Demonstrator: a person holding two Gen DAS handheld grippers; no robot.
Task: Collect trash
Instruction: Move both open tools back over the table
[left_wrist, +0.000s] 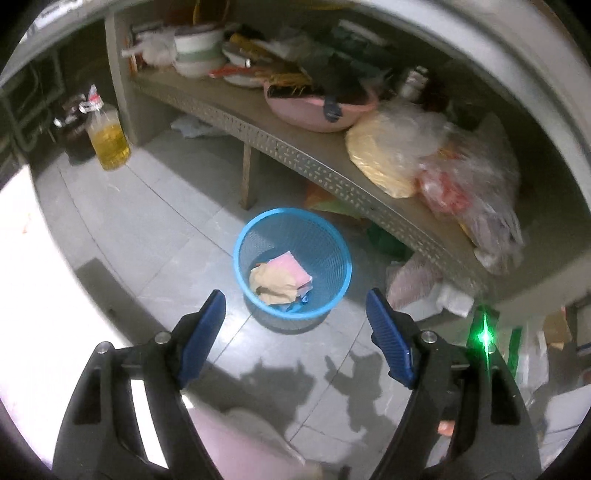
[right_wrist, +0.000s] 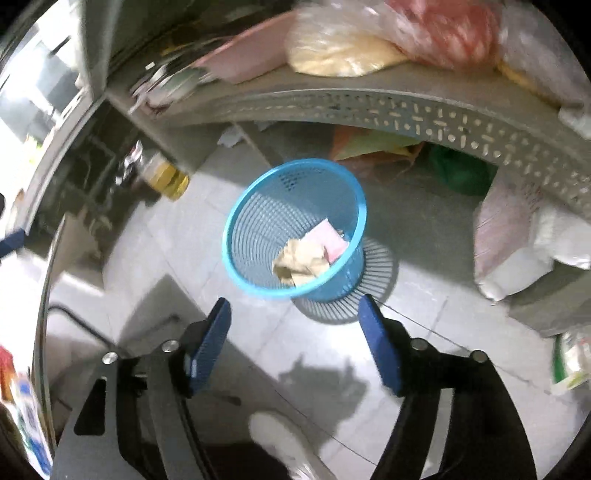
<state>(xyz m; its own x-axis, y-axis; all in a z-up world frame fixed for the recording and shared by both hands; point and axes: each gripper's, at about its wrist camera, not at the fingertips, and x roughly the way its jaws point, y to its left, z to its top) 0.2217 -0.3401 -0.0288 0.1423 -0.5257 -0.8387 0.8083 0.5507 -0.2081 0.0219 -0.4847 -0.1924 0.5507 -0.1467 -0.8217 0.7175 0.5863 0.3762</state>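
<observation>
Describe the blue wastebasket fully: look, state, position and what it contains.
The blue wastebasket is a round, light blue, plastic-looking bin with slotted mesh walls and a smooth solid rim. It stands upright on the pale tiled floor, just in front of a perforated shelf. Inside lie crumpled beige paper and a pink sheet, with a bluish scrap beneath. Neither gripper touches it; it is far from full.

basket (left_wrist: 291, 225) mouth open above, shelf (left_wrist: 317, 173) beside
</observation>
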